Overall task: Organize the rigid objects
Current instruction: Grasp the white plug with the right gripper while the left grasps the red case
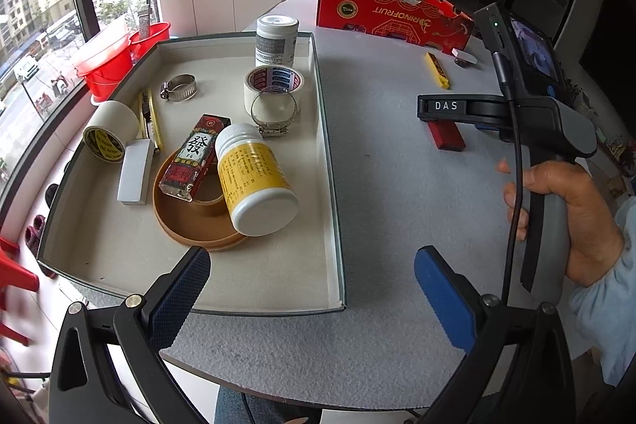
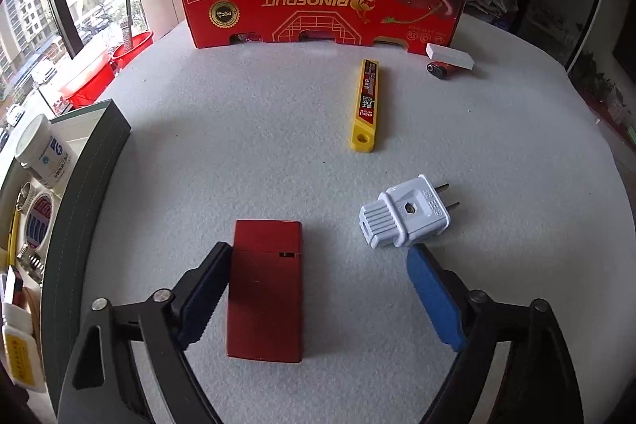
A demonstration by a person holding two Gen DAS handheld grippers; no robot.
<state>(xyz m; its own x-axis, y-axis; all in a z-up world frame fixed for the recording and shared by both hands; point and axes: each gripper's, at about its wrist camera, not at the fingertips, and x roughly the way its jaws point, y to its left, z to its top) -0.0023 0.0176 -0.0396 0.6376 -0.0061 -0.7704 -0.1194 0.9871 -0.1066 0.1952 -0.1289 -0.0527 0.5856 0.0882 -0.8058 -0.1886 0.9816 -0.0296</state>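
Straddling the red case [image 2: 264,289], my right gripper [image 2: 318,289] has its jaws parted around it: the left pad touches the case's left edge, while the blue right pad stands clear of it, so nothing is clamped. The case lies flat on the grey counter [image 2: 238,146]. Just right of the case sits a white plug [image 2: 401,217], prongs pointing away from the case, its body right at the tip of my blue pad. Beyond the case lies a yellow blade holder [image 2: 365,106], and farther still a red fruit box [image 2: 318,6] stands on edge, with a small white block [image 2: 451,56] and a dark battery-like piece [image 2: 437,69] near its right end.

My left gripper [image 1: 310,289] hangs wide and empty over the near corner of the tray [image 1: 332,165], which is left of the case. Inside the tray are a toppled yellow-label bottle [image 1: 254,177], a brown ring [image 1: 190,221], a mahjong-print box [image 1: 194,155], tape rolls [image 1: 274,82], hose clamps [image 1: 179,87] and an upright white bottle [image 1: 276,40].
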